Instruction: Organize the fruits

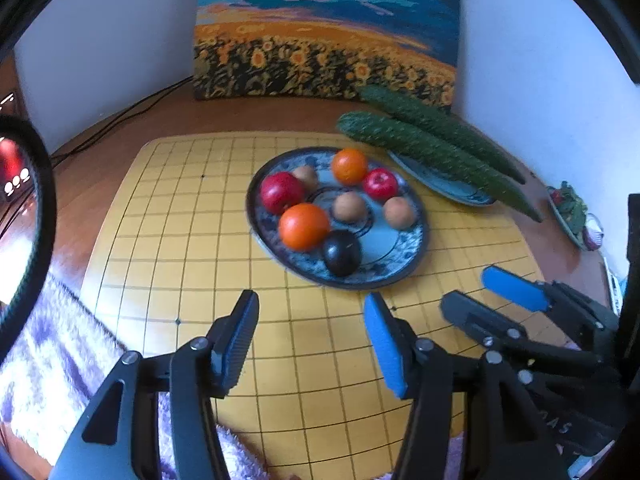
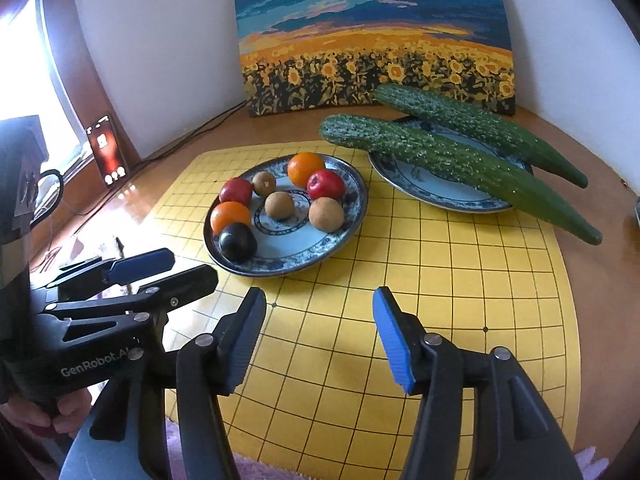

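Yellow grid board [image 2: 460, 280] on wooden table [image 1: 248, 116] | sunflower painting [image 2: 372, 36] behind | both grippers' fingers apart, empty

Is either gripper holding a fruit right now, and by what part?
Nothing is held. The left gripper and right gripper stand open over the yellow grid mat.

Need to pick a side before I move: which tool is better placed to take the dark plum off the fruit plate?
Probably the left tool: it sits open and empty nearly in line with the dark plum at the fruit plate's near rim. The right tool, equally open, points beside the plate.
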Demonstrator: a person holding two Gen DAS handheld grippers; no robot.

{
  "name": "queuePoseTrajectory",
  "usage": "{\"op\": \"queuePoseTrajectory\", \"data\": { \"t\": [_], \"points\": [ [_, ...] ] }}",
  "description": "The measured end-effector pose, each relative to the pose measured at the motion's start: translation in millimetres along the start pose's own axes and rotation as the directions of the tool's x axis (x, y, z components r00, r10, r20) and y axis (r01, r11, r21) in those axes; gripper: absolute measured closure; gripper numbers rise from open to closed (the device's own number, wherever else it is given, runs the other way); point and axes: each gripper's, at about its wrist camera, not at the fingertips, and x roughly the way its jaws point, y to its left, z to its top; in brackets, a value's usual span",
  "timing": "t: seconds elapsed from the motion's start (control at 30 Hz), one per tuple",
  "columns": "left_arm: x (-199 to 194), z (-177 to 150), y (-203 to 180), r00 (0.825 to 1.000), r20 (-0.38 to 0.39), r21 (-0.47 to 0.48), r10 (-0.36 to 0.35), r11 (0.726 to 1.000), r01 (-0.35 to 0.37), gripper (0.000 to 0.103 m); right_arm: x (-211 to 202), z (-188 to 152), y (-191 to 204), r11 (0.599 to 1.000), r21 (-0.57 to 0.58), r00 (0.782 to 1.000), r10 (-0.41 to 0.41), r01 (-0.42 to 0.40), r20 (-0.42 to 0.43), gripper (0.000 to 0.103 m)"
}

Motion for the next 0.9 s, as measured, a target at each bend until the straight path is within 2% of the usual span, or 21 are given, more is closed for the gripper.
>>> {"op": "queuePoseTrajectory", "data": {
  "t": [0.2,0.6,0.9],
  "points": [
    [8.1,-4.7,4.4,0.999,-0.024,-0.009,0.048,0.999,-0.048,0.044,5.5,-3.2,-6.2,0.999,0.008,0.999,-0.036,0.037,-0.012,0.039],
    [17.7,-6.5,1.7,0.997,-0.034,0.007,0.067,0.998,-0.067,0.042,15.8,-5.9,-9.8,0.995,-0.011,0.995,-0.101,0.101,-0.023,0.038],
    [20.0,-8.2,-2.5,0.997,-0.019,0.025,0.074,0.997,-0.074,0.035,20.5,-8.4,-8.6,0.993,-0.013,0.992,-0.118,0.118,-0.032,0.036]
  ]
}}
